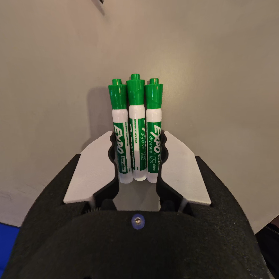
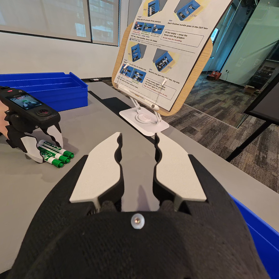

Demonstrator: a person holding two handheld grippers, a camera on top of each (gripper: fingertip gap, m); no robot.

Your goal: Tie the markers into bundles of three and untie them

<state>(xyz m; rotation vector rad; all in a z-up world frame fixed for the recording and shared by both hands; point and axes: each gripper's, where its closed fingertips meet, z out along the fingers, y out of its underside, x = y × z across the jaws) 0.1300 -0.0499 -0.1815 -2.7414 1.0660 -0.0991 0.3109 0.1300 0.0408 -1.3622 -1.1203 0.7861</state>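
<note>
My left gripper (image 1: 137,145) clamps three green-capped white dry-erase markers (image 1: 136,128) side by side at the frame's centre, caps pointing away from me, lying on the grey tabletop (image 1: 60,75). My right gripper (image 2: 137,141) hangs apart from them above the same table with its white fingers (image 2: 104,166) parted and nothing between them. In its view the left gripper and markers sit at the left edge. Behind them, upper left, is a blue plastic bin (image 2: 49,89); upper centre, a printed instruction sheet (image 2: 163,49) on a white stand (image 2: 145,120).

Office: carpet tiles (image 2: 218,105), glass partitions (image 2: 249,45)
</note>
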